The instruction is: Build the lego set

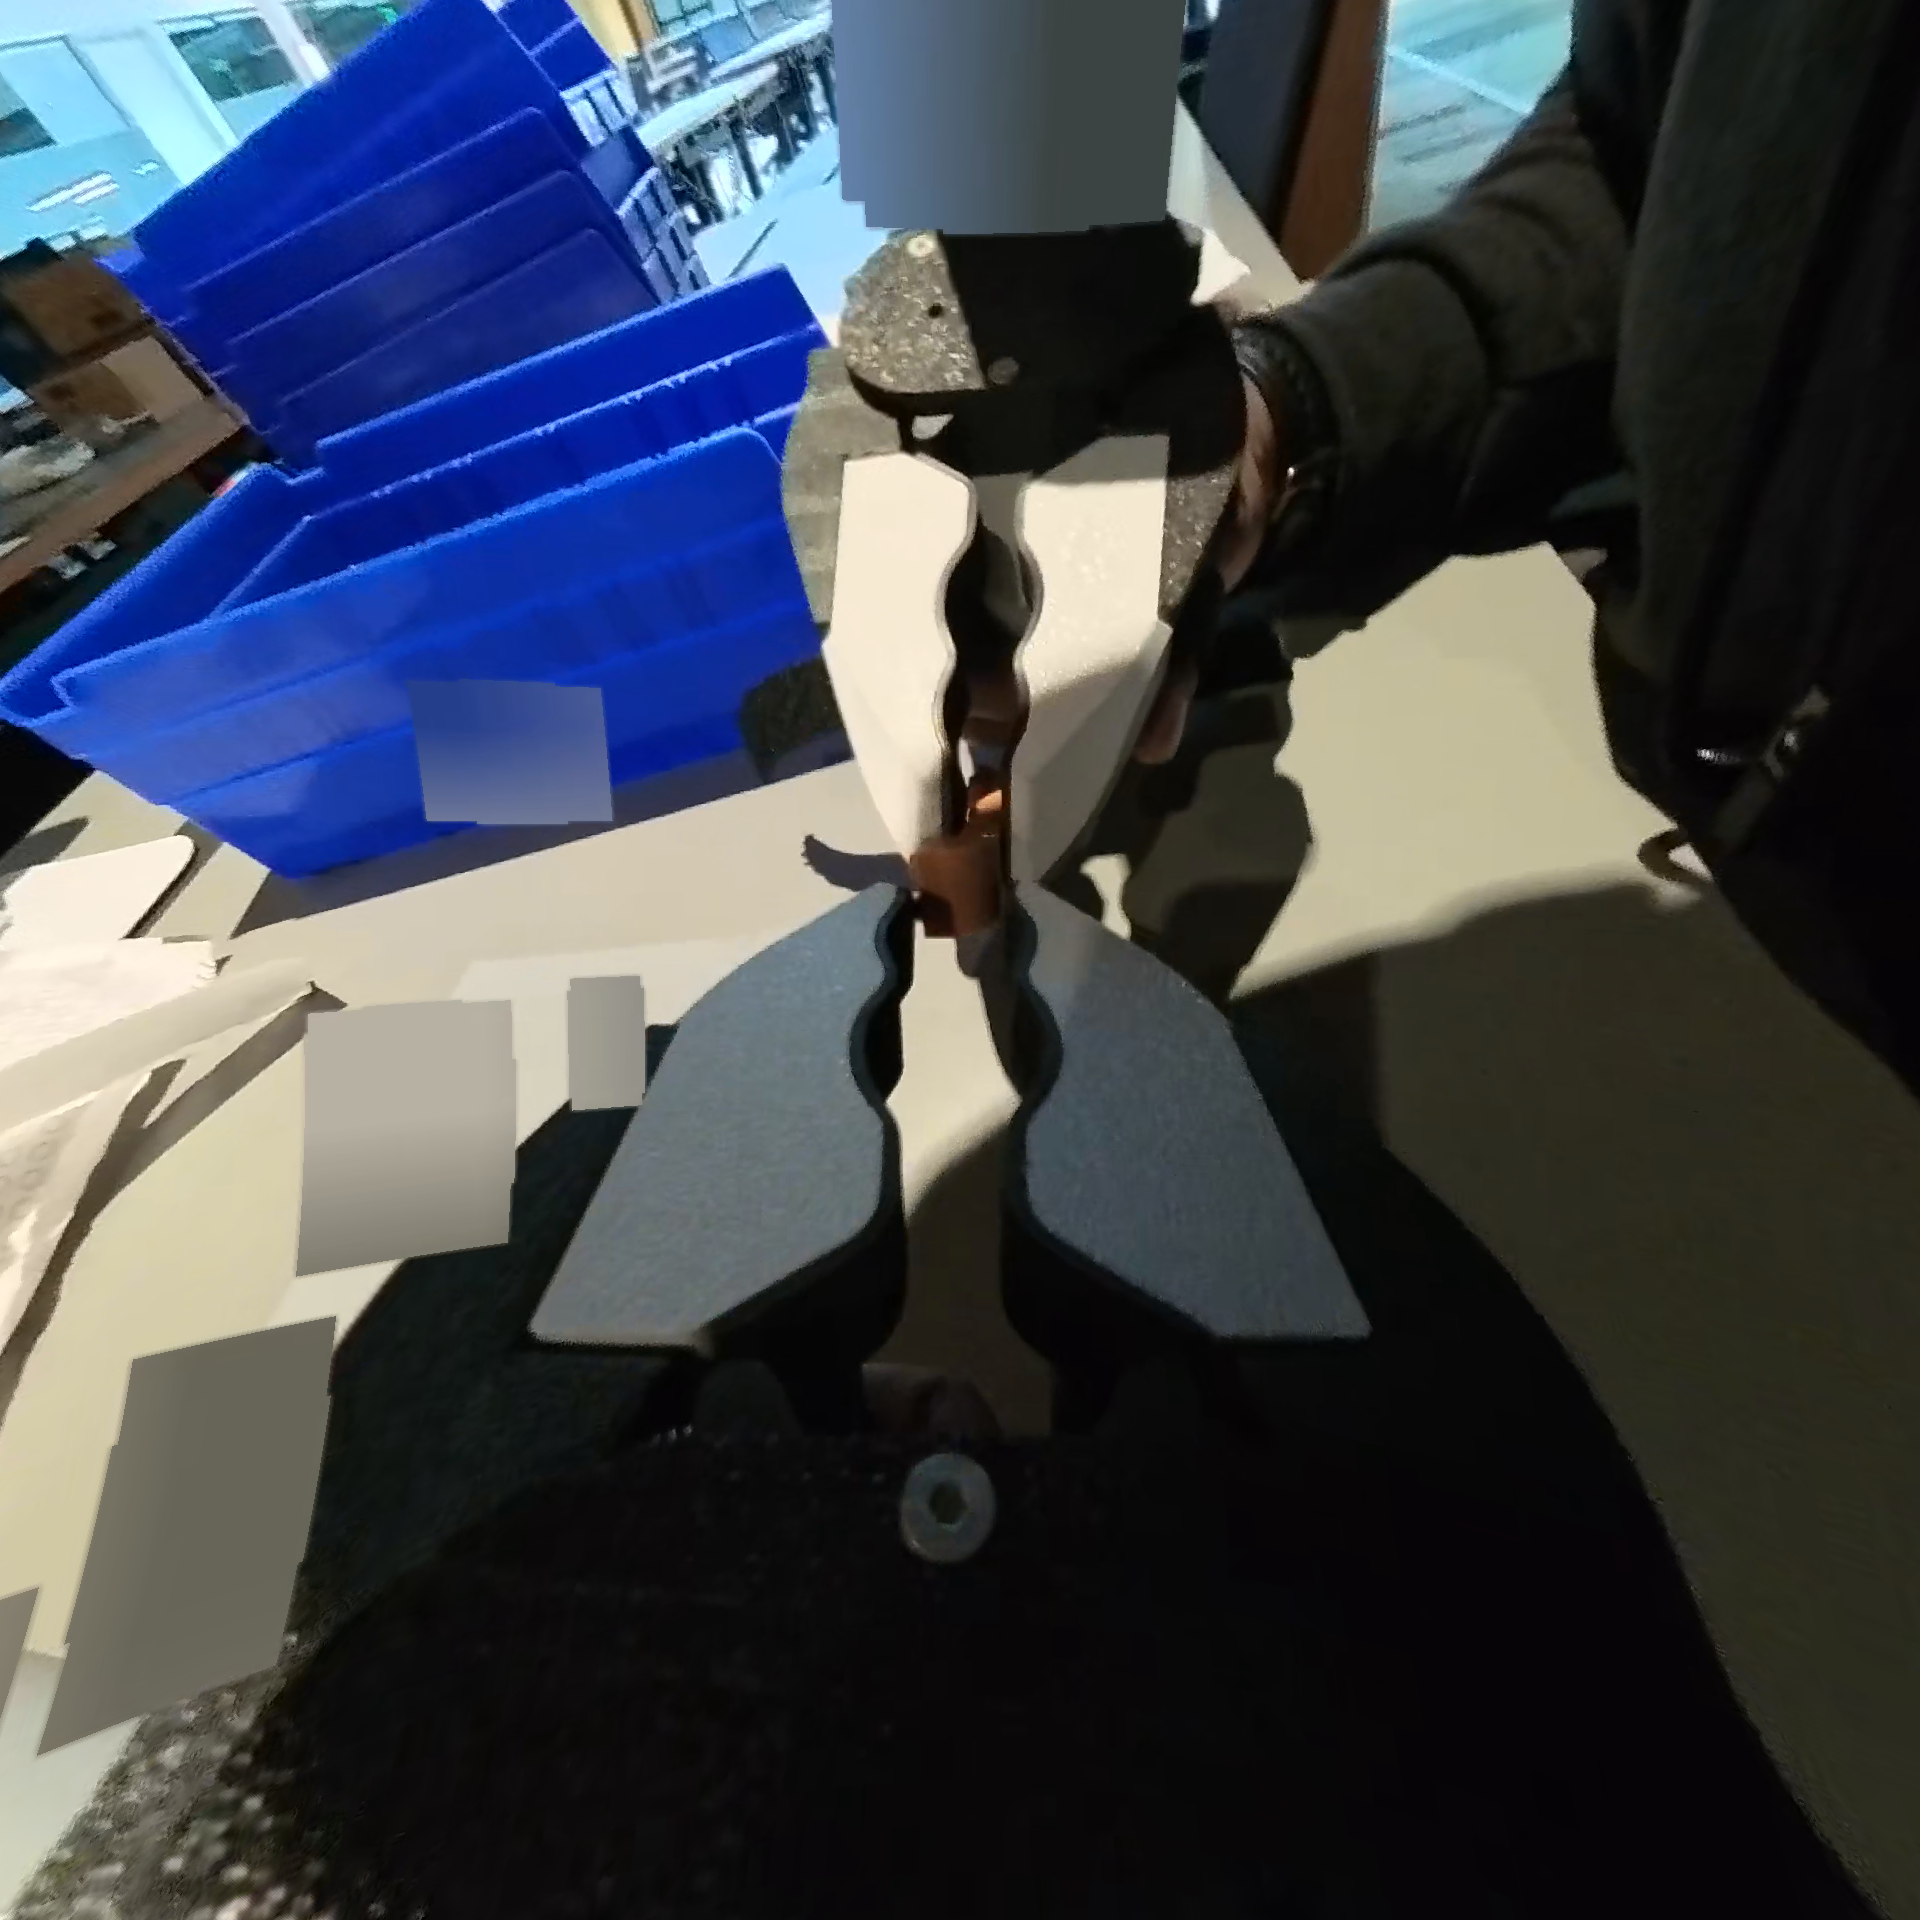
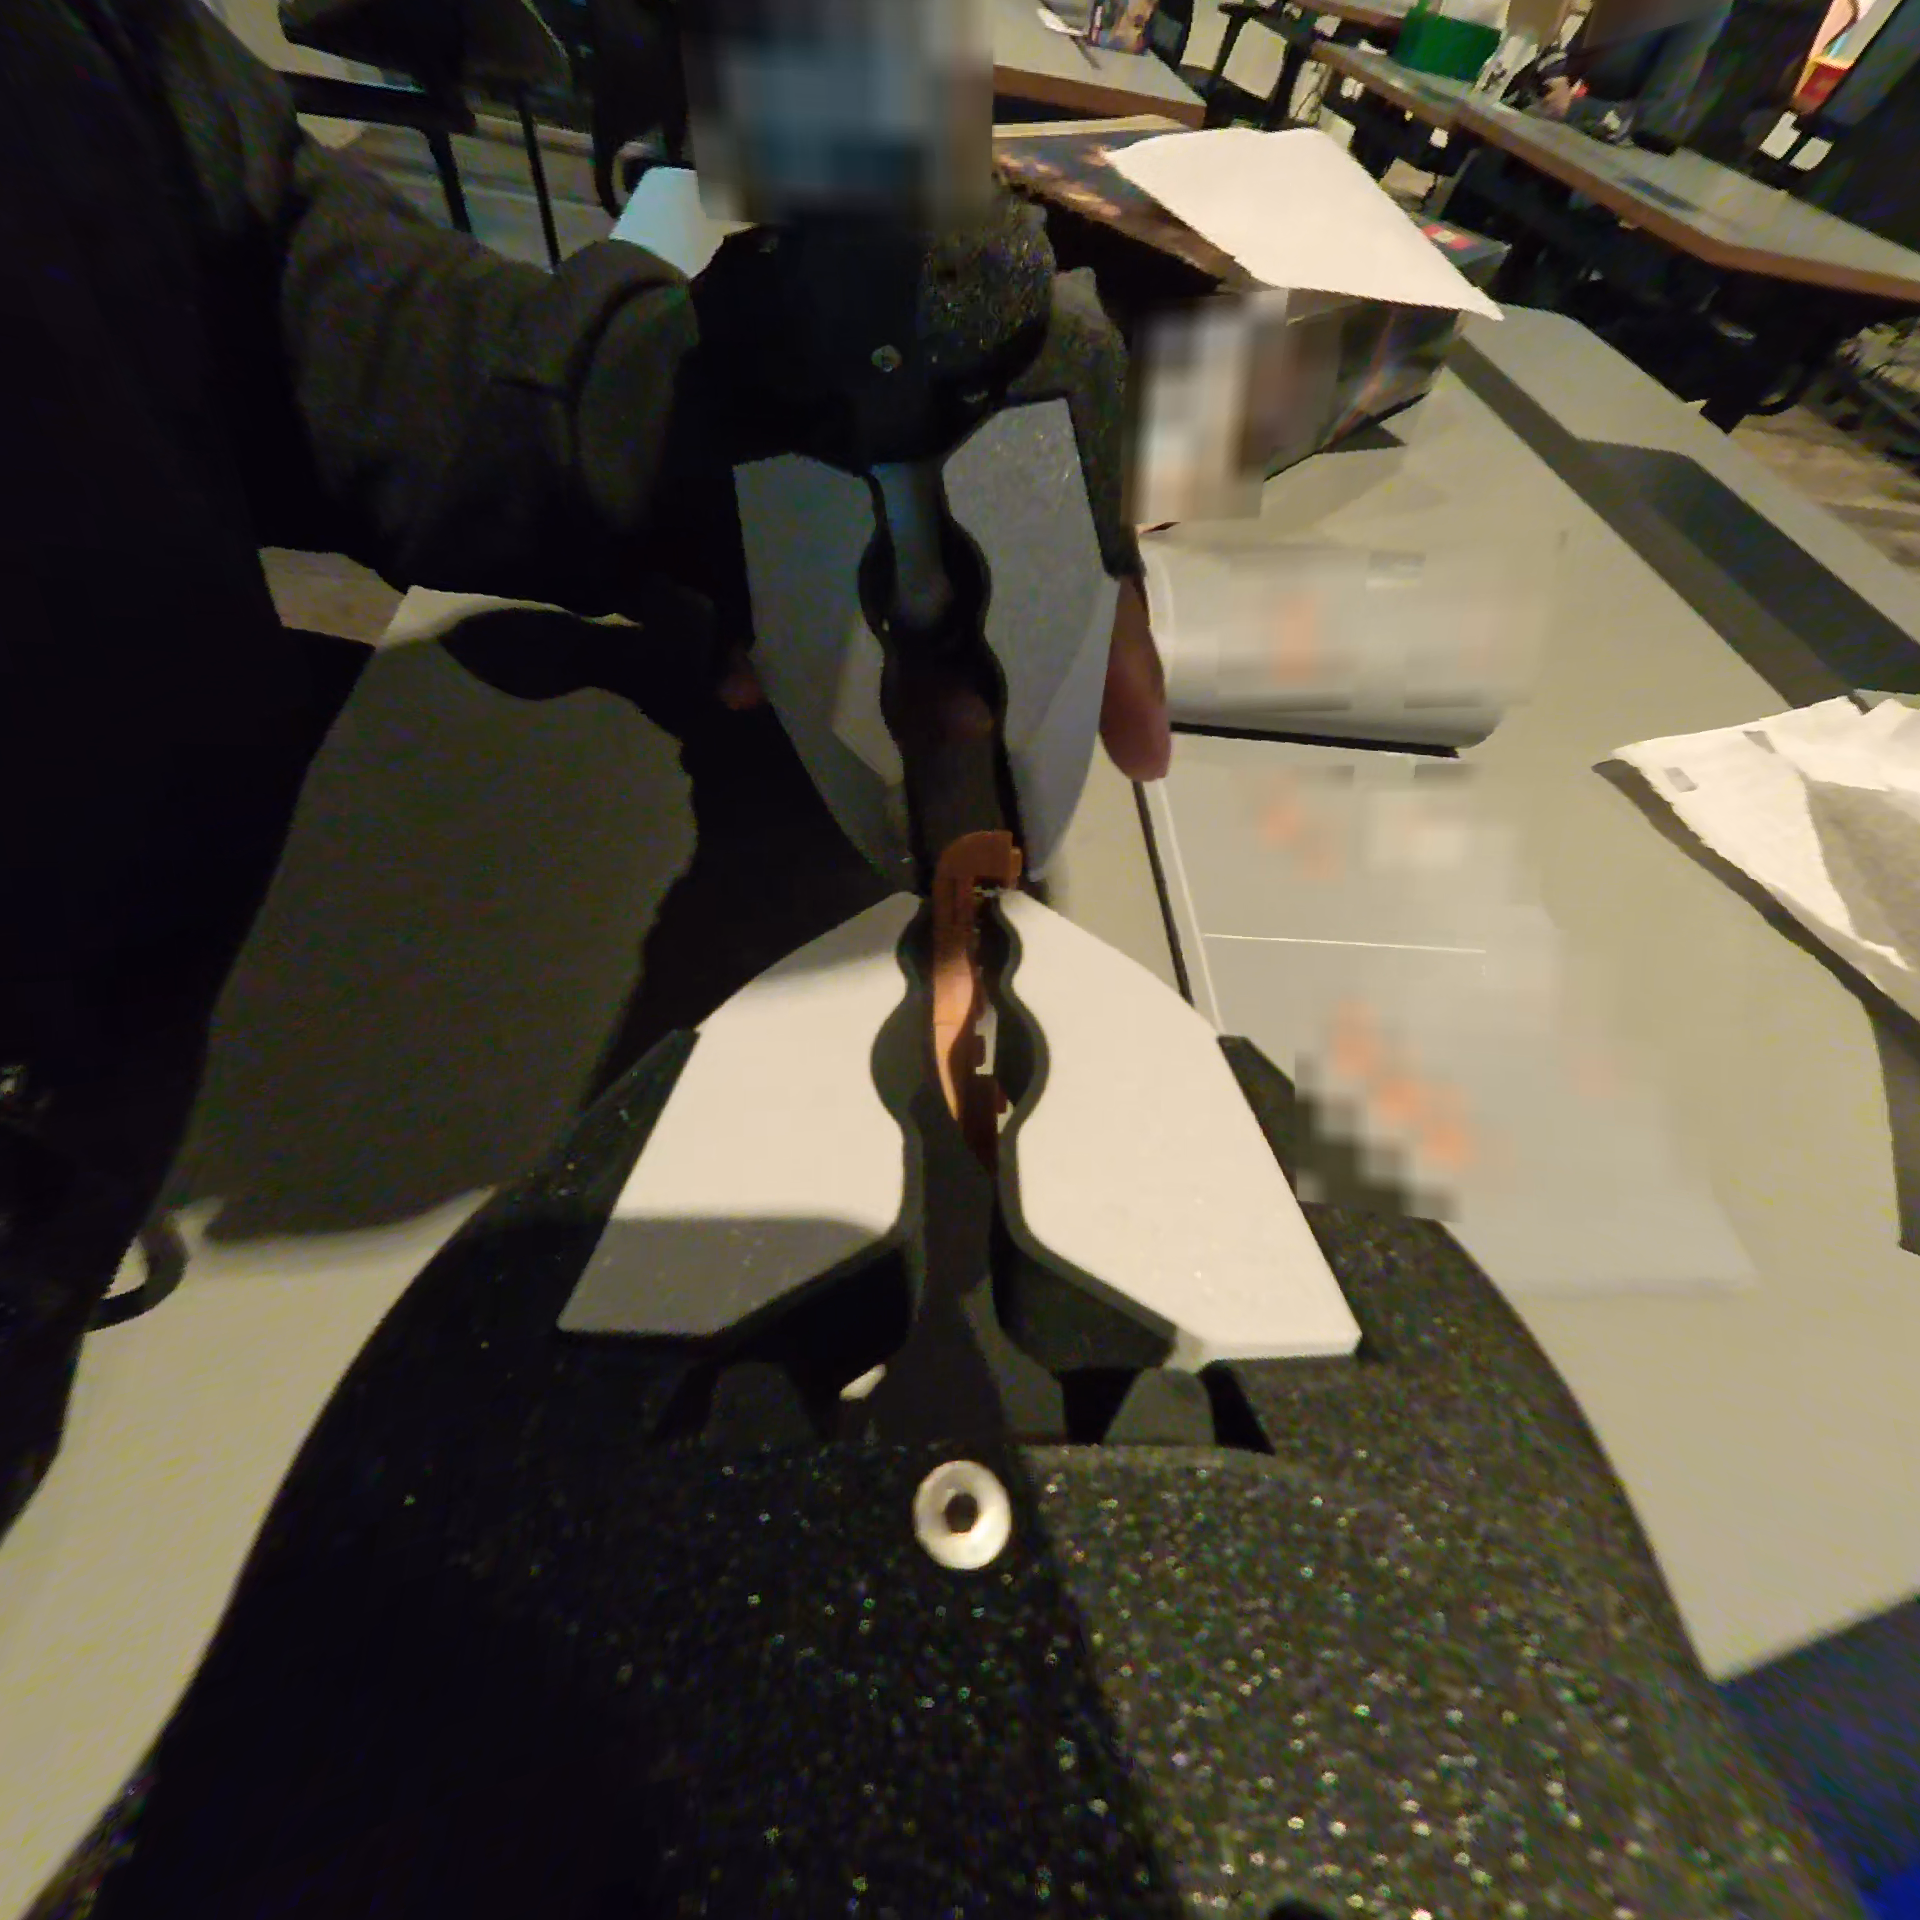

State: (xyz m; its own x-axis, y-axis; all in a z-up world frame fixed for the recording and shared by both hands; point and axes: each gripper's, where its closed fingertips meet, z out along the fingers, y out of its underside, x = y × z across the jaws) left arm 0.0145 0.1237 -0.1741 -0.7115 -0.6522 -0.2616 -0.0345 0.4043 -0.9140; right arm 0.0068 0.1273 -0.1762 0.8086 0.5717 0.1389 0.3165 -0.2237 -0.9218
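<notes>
Orange-brown plastic, thin and curved, makes up the small lego piece [image 2: 961,987] held in the air between the two tools, above the grey counter [image 2: 499,831]. In the right wrist view its long axis runs along the fingers, from deep in the gap out past the tips toward the opposite tool. It shows a smooth arched edge on one side and small notches with pale bits on the other; finer detail is too small to tell.

The right hand-held gripper [image 2: 961,914] is clenched on this piece, its grey wavy-edged fingers [image 2: 1132,1153] nearly together around it. The left hand-held gripper [image 1: 961,914] meets it tip to tip from the other side. Its fingers [image 1: 748,1132] pinch the same piece [image 1: 951,878] at their tips, with a gap farther back.

A person's dark sleeve [image 1: 1455,384] reaches to the right tool.

Stacked blue plastic storage bins [image 1: 436,582] stand on the counter beyond the left tool. White paper sheets [image 2: 1808,831] lie farther out on the right, and a white folded sheet [image 2: 1299,218] rests behind.
</notes>
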